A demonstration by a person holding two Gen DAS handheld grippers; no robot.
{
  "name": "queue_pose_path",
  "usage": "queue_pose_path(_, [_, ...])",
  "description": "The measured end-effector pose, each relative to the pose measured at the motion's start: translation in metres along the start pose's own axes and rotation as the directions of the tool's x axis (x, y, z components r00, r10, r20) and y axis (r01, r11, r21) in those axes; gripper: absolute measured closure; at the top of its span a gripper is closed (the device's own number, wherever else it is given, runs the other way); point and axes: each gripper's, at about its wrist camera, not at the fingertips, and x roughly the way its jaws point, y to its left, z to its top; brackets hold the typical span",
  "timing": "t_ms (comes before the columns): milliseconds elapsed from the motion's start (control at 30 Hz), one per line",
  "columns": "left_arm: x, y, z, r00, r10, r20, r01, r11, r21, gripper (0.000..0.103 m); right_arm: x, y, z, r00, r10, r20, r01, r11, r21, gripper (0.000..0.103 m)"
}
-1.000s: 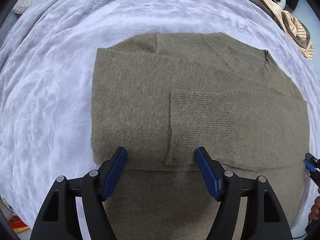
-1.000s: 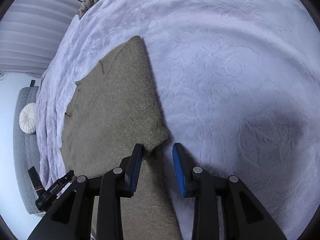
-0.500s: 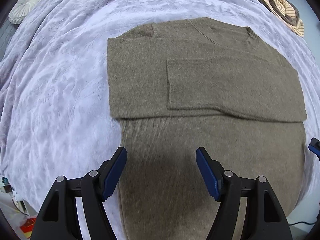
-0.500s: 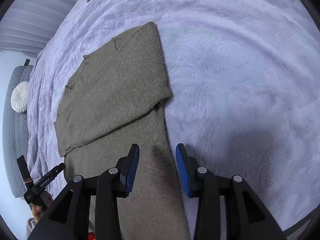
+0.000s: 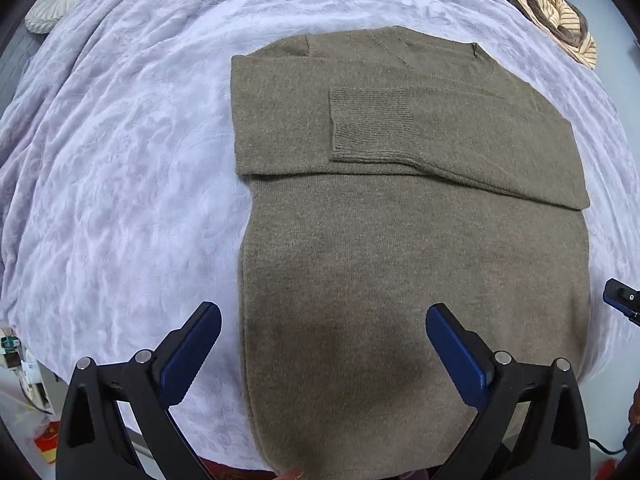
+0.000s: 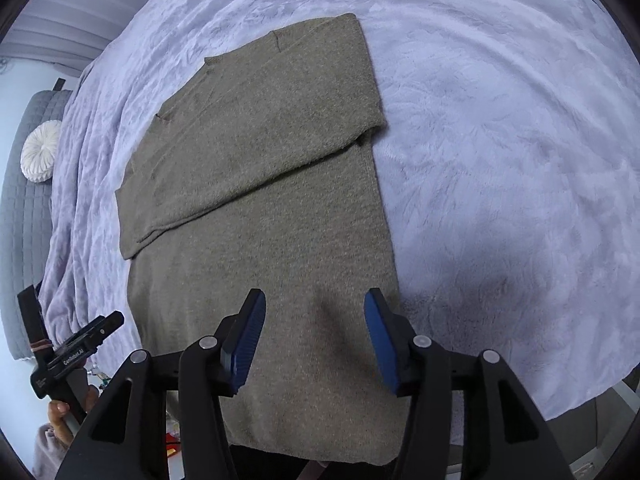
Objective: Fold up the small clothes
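An olive-brown knit sweater [image 5: 400, 248] lies flat on the lilac bedspread [image 5: 120, 160], both sleeves folded across its chest, a ribbed cuff [image 5: 372, 124] on top. It also shows in the right wrist view [image 6: 272, 208]. My left gripper [image 5: 322, 340] is open and empty, above the sweater's lower left part near the hem. My right gripper [image 6: 314, 336] is open and empty, above the sweater's lower right part. The left gripper shows at the left edge of the right wrist view [image 6: 76, 352].
A heap of striped and dark clothes [image 5: 552, 12] lies at the far right of the bed. A round white cushion [image 5: 60, 0] sits at the far left, seen also in the right wrist view [image 6: 40, 156]. The bed's near edge runs just below the sweater's hem.
Both grippers have drawn back from the folded sleeves toward the hem, so more of the sweater's body shows. The right gripper's jaws have opened wider.
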Motion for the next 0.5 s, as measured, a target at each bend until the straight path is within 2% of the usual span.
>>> queue_pose_path(33, [-0.001,0.0,-0.001,1.0,0.001,-0.002,-0.001,1.0,0.004,0.0,-0.001,0.002,-0.002,1.0,-0.001,-0.003,0.001,1.0,-0.007,0.047])
queue_pose_path(133, [-0.007,0.0,-0.007,1.0,-0.002,-0.013,0.002,1.0,0.017,0.0,-0.003,0.009,-0.01,1.0,-0.008,-0.011,0.008,0.999,-0.039,0.031])
queue_pose_path(167, [-0.006,0.002,-0.006,1.0,-0.005,-0.019,0.005,1.0,0.015,0.0,-0.004,0.012,-0.013,1.0,-0.005,-0.01,0.004,0.999,-0.048,0.029])
queue_pose_path(400, [-0.001,0.004,-0.02,0.998,0.027,-0.06,-0.026,0.999,0.026,0.0,-0.005,0.023,-0.027,0.999,-0.014,-0.036,0.011,0.997,-0.071,0.029])
queue_pose_path(500, [-0.001,0.003,-0.025,0.997,0.009,-0.076,-0.006,0.999,0.041,0.0,-0.005,0.025,-0.031,0.999,-0.017,-0.046,0.014,0.997,-0.072,0.029])
